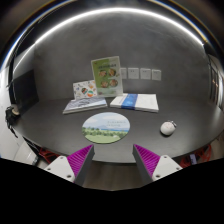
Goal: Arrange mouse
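- Dark desk (50,125) carries a round mouse pad (106,127) at 12 o'clock of the gripper (113,158).
- White mouse (168,128) at 2 o'clock, beside the pad, apart.
- Booklets (85,104), possibly brochures, behind.
- Fingers (77,161) parted, holding nothing; bare desk between.

office desk | booklets (85,103), upright leaflet (107,75), wall sockets (140,73)

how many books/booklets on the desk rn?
3. One booklet lies flat, left, beyond the round mouse pad; one blue-white book lies right of it; one stands upright behind them. The gripper is open; the mouse sits ahead, right.
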